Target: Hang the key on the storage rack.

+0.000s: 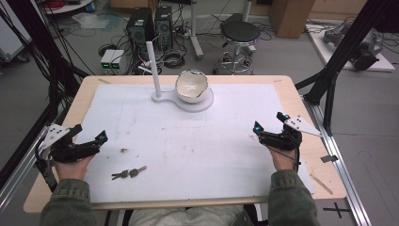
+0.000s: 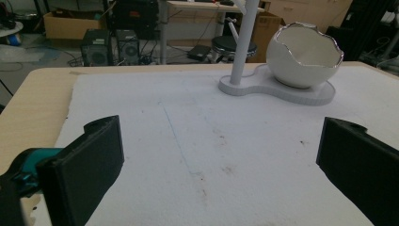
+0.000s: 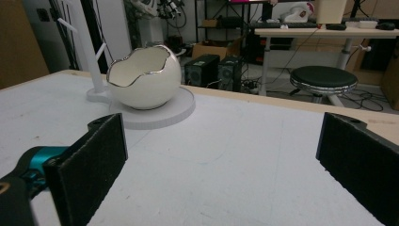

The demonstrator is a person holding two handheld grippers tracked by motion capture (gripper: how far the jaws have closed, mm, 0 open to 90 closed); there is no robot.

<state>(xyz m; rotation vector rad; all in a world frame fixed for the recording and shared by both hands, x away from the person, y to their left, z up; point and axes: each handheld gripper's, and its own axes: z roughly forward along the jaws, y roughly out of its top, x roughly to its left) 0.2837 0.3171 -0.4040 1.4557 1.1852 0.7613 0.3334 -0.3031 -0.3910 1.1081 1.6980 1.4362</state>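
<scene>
Your left gripper point(image 1: 90, 139) and right gripper point(image 1: 268, 125) both stand wide open, holding nothing, low over the white mat point(image 1: 188, 155). The keys point(image 1: 128, 173) lie just beside your left gripper; the egg-shaped bowl point(image 1: 191, 86) sits well apart on its stand

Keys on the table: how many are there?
2, as far as the high view shows: the keys lie joined together on the white mat, near the front edge, closer to the left gripper. A further key could hide in the bunch.
</scene>
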